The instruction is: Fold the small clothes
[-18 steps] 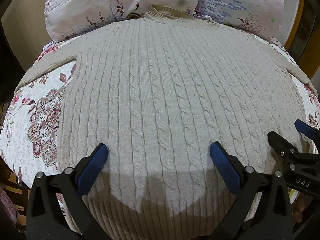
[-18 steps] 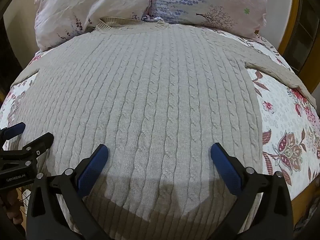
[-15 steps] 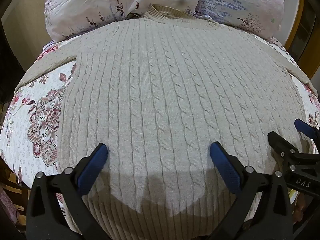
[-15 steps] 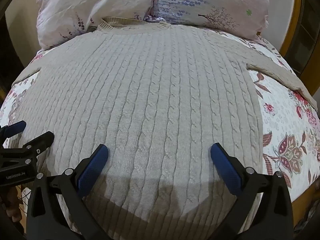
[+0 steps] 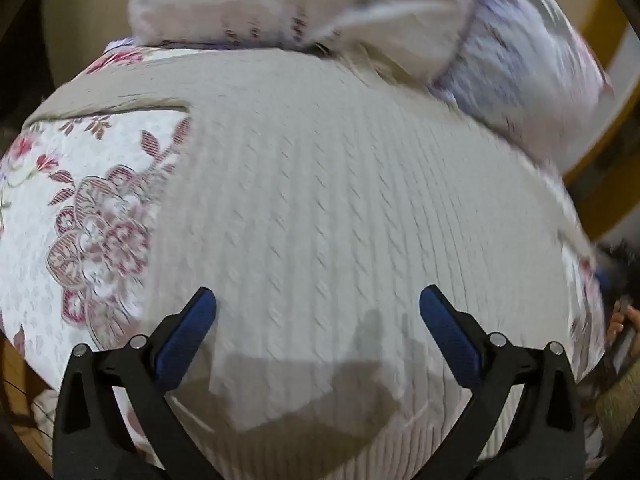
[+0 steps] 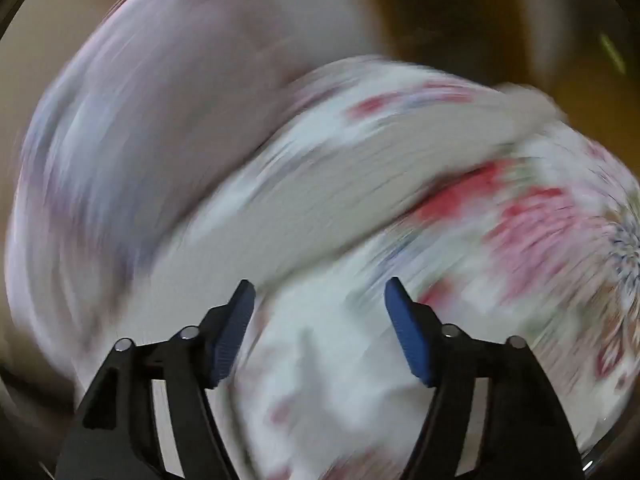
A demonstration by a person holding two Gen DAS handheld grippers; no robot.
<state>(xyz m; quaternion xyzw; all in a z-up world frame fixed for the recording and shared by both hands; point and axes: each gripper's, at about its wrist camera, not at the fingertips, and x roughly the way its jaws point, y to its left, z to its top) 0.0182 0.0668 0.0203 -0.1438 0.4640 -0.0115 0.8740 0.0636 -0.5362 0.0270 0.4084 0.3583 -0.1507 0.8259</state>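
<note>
The cream cable-knit sweater [image 5: 340, 200] lay flat on the flowered bedspread [image 5: 80, 208] below the pillows [image 5: 320, 4], the left gripper [image 5: 318, 316] spread wide over its lower half holding nothing, the right gripper [image 6: 320, 300] likewise parted and empty over its blurred sleeve [image 6: 360, 184].

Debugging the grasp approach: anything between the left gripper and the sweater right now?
Nothing visible. The left gripper is open over the sweater, which lies flat on the floral bedspread with no item on it. The right gripper view is too blurred to judge.
</note>
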